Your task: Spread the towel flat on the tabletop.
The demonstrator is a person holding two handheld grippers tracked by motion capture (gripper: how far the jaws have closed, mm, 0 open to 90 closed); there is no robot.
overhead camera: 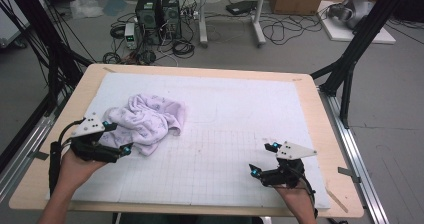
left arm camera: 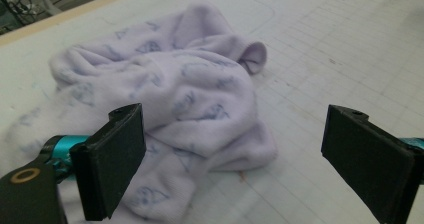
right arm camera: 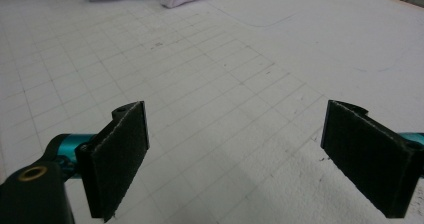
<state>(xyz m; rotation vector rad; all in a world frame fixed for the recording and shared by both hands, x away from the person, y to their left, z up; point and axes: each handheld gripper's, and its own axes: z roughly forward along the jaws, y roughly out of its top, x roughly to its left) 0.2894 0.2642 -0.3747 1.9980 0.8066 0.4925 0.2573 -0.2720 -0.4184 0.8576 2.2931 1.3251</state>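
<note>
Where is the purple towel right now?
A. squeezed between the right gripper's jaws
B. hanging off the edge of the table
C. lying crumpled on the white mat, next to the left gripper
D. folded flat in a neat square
C: the towel lies bunched up on the white mat, close by the left gripper, whose jaws stand open with nothing held between them.

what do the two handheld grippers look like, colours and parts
Both the left gripper and right gripper are black, with teal joints near flat, dark, rectangular padded fingers. Each carries a grey three-cornered plate on top and trails a black cable. A brass-coloured ring sits on the body.
</note>
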